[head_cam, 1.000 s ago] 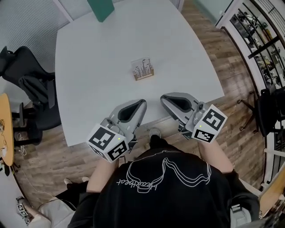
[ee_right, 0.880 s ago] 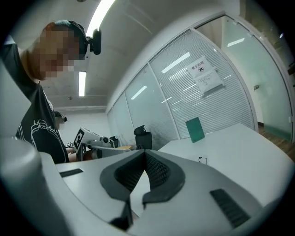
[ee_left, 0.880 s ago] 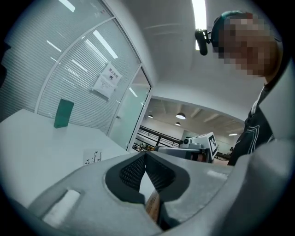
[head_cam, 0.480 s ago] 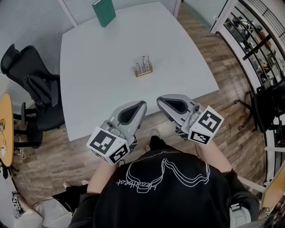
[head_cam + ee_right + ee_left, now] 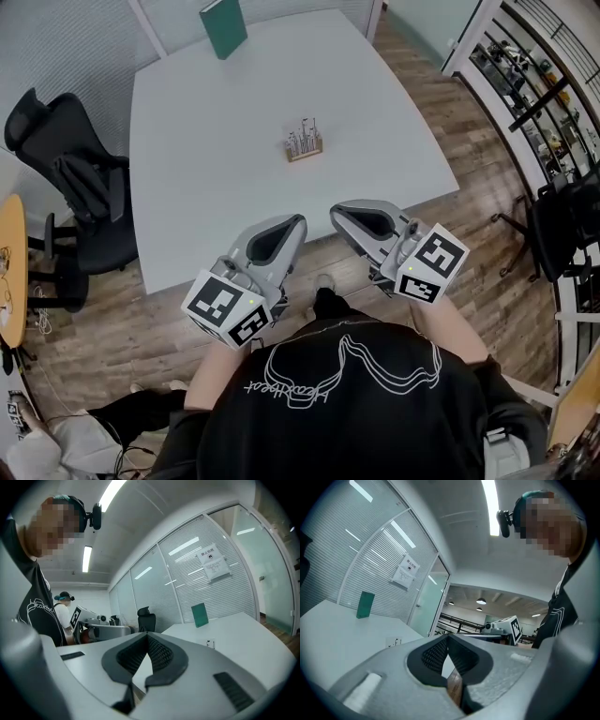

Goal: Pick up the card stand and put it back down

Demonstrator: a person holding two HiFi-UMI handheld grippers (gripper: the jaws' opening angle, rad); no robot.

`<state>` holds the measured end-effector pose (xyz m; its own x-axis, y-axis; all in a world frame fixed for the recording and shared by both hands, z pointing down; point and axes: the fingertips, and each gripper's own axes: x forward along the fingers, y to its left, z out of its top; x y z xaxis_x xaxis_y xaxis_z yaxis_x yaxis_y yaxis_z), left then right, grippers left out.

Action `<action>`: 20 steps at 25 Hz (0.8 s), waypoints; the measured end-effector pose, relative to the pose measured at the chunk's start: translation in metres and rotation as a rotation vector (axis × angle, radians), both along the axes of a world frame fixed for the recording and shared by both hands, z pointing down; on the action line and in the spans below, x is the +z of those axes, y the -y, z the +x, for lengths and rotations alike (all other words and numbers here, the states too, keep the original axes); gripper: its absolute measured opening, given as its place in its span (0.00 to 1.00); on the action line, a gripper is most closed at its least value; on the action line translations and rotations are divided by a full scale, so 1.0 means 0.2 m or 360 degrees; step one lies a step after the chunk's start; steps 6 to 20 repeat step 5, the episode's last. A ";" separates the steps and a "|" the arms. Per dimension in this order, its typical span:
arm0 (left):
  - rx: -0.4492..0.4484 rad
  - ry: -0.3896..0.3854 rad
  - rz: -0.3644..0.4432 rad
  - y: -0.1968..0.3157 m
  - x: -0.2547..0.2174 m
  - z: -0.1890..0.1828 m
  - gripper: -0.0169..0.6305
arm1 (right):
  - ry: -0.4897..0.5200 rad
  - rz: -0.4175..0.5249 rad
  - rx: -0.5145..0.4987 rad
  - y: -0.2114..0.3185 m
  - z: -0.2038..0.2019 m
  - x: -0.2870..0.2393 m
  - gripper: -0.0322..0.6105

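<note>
The card stand (image 5: 304, 143), a small wooden base with upright white cards, sits near the middle of the white table (image 5: 216, 169); it shows as a small shape in the left gripper view (image 5: 394, 642) and the right gripper view (image 5: 210, 643). Both grippers hover at the table's near edge, well short of the stand. My left gripper (image 5: 298, 221) is shut with nothing between its jaws, tips meeting in its own view (image 5: 447, 636). My right gripper (image 5: 336, 210) is shut and empty too (image 5: 147, 635).
A green book (image 5: 223, 25) stands upright at the table's far edge. A black office chair (image 5: 70, 192) is left of the table, by a round wooden table (image 5: 11, 272). Shelving (image 5: 544, 84) lines the right side over wood flooring.
The head view has shifted, so the table and card stand sit a little further up and away in the picture. Both grippers keep their places and stay shut.
</note>
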<state>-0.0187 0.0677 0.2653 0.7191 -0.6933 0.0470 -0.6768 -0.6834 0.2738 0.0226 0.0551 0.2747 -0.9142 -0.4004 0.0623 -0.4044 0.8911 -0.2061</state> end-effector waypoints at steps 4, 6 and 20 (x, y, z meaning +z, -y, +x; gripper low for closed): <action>-0.0002 0.0004 0.0004 -0.01 0.00 0.01 0.05 | 0.0005 0.0002 0.0003 -0.01 0.02 -0.01 0.06; -0.0002 0.0005 0.0004 -0.01 0.00 0.01 0.05 | 0.0006 0.0003 0.0005 -0.01 0.02 -0.01 0.06; -0.0002 0.0005 0.0004 -0.01 0.00 0.01 0.05 | 0.0006 0.0003 0.0005 -0.01 0.02 -0.01 0.06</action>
